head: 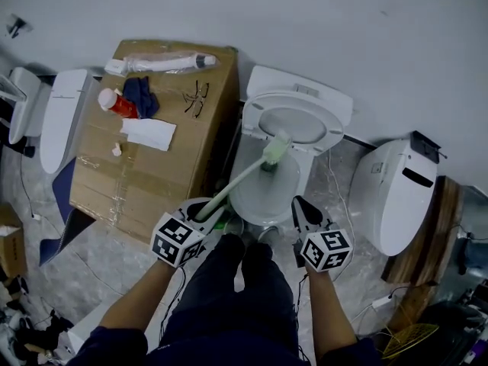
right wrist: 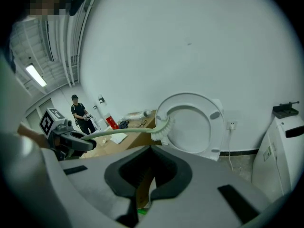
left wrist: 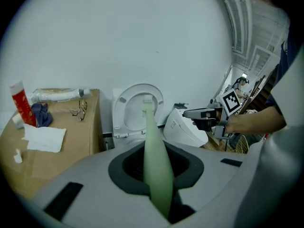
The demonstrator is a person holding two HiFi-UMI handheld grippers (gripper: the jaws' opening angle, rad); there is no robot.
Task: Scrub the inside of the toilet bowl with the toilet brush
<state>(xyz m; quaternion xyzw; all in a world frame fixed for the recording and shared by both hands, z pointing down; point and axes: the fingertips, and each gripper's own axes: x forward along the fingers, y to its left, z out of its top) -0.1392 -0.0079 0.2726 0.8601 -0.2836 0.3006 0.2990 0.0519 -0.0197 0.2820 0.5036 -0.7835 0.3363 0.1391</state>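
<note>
**Still dry: brush poised at the back of the bowl**

Beside the cardboard-box surface [head: 152,178] with its bottle and cloths, the toilet bowl [head: 250,198] stands open before you, with its seat [head: 293,120] raised against the wall. The toilet brush [head: 238,180] slants up from lower left, and its bristle head [head: 277,149] sits at the bowl's rear, just under the raised seat. You cannot tell from here whether the head touches porcelain. Your left claw [head: 204,210] is clamped tight on the far end of the pale green handle. Your right claw [head: 303,208] hangs near the bowl's front edge with its jaws together on nothing.

Scrubbing looks not yet begun. Gripping so far from the head gives it long leverage, so a hard push could twist the smooth handle in the claw. A high sweep could knock the seat and bring it down onto the brush. The idle right claw sits close enough to catch a wide stroke.
</note>
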